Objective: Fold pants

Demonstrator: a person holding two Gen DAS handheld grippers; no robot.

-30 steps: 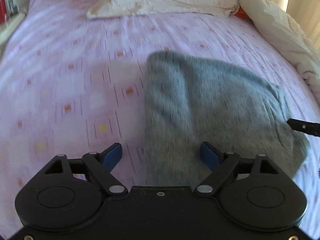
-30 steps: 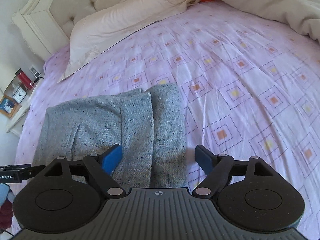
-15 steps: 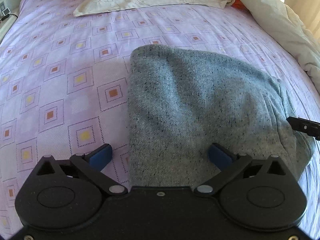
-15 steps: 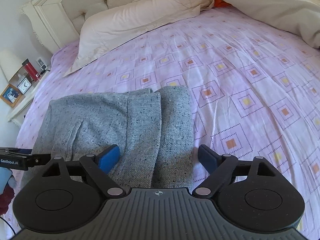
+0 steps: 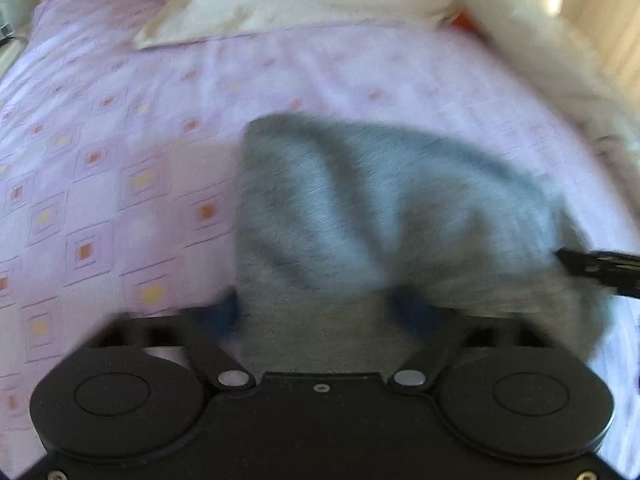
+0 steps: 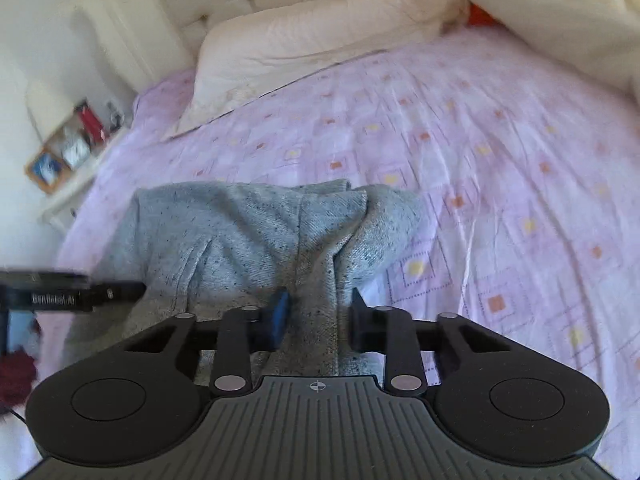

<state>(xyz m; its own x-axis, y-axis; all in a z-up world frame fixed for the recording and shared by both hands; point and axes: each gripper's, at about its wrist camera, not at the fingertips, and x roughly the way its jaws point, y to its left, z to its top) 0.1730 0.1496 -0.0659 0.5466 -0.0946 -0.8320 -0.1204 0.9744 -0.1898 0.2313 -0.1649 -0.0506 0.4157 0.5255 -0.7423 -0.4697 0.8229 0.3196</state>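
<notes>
Bed (image 6: 500, 128) roomy; grippers closing on pants (image 6: 248, 232) edge.

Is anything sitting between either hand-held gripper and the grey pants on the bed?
Nothing visible. The grey pants lie directly between the closing jaws of the right hand-held gripper and the left hand-held gripper, on the purple bedsheet. The pillow lies well beyond.

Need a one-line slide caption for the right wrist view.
Right gripper closing on a bunched fold of grey pants on a lilac bedsheet, pillow behind.
</notes>
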